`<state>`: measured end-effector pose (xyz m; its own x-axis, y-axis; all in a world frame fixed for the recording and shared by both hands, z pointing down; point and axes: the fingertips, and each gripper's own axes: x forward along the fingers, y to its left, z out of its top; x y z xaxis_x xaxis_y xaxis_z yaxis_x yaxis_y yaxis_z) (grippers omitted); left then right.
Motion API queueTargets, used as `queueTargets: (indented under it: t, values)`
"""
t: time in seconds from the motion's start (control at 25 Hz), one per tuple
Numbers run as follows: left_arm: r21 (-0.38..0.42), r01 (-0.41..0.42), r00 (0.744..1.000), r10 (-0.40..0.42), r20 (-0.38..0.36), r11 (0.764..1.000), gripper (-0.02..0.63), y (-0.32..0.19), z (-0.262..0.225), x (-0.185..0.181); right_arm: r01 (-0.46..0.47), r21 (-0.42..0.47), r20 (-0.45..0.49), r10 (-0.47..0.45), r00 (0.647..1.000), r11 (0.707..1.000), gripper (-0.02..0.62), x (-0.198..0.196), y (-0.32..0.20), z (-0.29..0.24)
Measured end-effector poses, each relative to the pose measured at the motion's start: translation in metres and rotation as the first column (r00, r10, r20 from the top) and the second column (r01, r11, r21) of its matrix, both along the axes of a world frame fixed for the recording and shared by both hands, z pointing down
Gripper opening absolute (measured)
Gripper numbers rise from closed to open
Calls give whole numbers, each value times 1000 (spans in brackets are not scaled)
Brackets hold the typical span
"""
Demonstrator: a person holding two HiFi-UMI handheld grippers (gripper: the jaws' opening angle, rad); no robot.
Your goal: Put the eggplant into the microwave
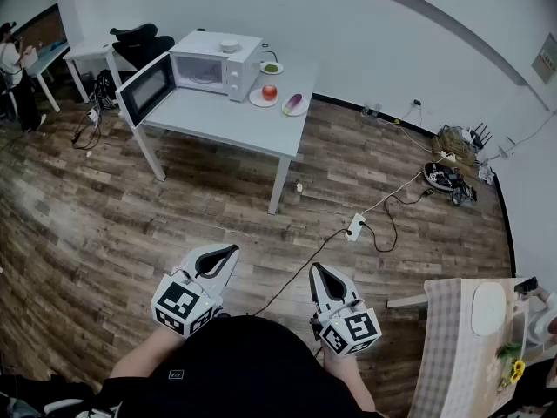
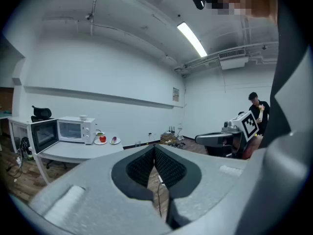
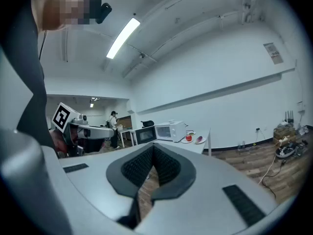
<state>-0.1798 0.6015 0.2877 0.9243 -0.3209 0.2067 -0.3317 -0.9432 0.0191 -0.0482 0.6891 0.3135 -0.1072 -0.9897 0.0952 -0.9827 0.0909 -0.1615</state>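
1. Standing well apart from the bench [image 1: 228, 118], the person holds both claws low by the body. I judge the task to be at its approach step, with nothing grasped yet.
2. The left claw [image 1: 224, 256] has its jaws pressed together on nothing. The right claw [image 1: 320, 276] is the same, its ribbed pads meeting at the tips with only floor behind them.
3. The eggplant [image 1: 294, 104] lies on a plate [image 1: 285, 111] near the bench's right edge, just beside the plate that holds a red fruit [image 1: 270, 92].
4. The microwave [image 1: 215, 64] stands at the bench's far left corner. Its door [image 1: 144, 89] hangs open, so no opening step seems needed.
5. The next move probably calls for walking up to the bench, parting one claw's jaws and closing them across the eggplant's narrow width.
6. Counted: two claws, one microwave, one eggplant and one red fruit. There are three plates, the third holding something green [image 1: 271, 68], and one small white object [image 1: 229, 46] sits on top of the microwave.
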Motion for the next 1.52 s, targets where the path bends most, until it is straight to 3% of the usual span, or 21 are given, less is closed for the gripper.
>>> queueTargets:
  t: [0.4, 0.68, 0.96, 1.24, 1.52]
  values:
    - [-8, 1, 1000, -1, 10, 1000, 9, 6, 2, 15, -2, 6, 18, 2, 1000, 1000, 14, 14, 9, 3]
    - [-10, 30, 999, -29, 31, 1000, 9, 8, 8, 37, 54, 37, -2, -54, 999, 998, 15, 27, 16, 0]
    - [-25, 27, 999, -26, 32, 999, 9, -5, 16, 69, 41, 38, 53, -43, 998, 998, 17, 57, 4, 10]
    - [-46, 4, 1000, -2, 29, 999, 9, -57, 33, 109, 5, 23, 63, -6, 998, 1000, 18, 97, -45, 22]
    - [-25, -40, 999, 41, 34, 999, 9, -158, 34, 175, -24, -1, 63, 24, 998, 1000, 18, 159, -140, 27]
